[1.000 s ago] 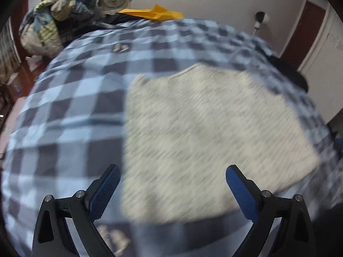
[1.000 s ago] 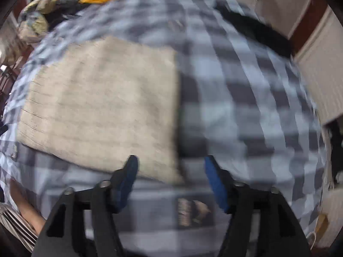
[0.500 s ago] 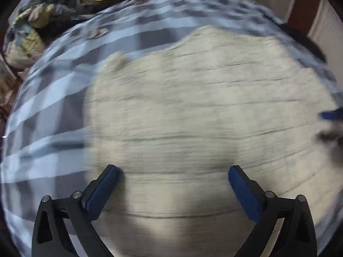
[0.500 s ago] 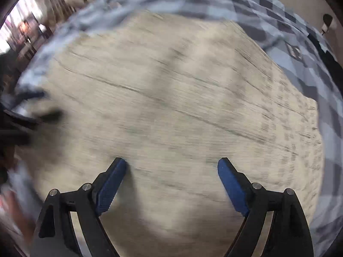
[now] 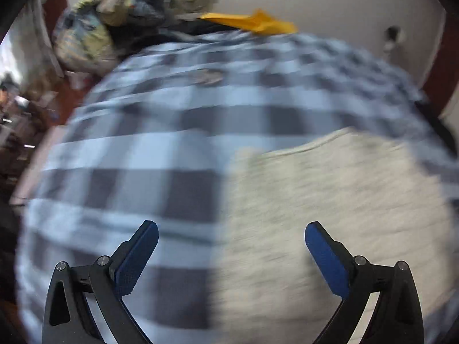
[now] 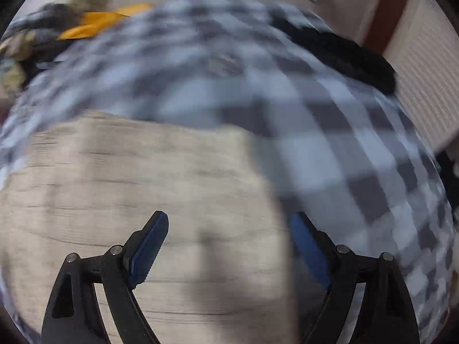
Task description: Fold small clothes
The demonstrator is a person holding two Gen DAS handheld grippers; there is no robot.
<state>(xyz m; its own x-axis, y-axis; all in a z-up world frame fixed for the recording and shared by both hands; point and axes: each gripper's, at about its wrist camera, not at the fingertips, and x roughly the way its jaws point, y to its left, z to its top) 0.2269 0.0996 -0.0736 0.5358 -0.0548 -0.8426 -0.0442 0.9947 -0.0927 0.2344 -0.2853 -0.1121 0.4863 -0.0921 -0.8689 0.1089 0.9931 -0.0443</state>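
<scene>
A cream knitted garment (image 5: 330,215) lies flat on the blue-and-grey checked bedspread (image 5: 149,154). In the left wrist view my left gripper (image 5: 231,235) is open above the garment's left edge: its left finger is over the bedspread, its right finger over the knit. In the right wrist view the same garment (image 6: 129,183) fills the lower left. My right gripper (image 6: 231,230) is open over the garment's right edge, with nothing between its blue pads. Both views are blurred by motion.
A heap of bedding and clothes (image 5: 112,23) sits at the far left of the bed, with a yellow cloth (image 5: 255,23) beside it. Dark clothing (image 6: 341,54) lies along the bed's right edge. Walls and a red-brown door frame (image 6: 387,11) stand behind.
Both grippers swung outward from over the garment's middle: the left one to its left edge, the right one to its right edge. The right gripper's jaws stand wider than a second ago.
</scene>
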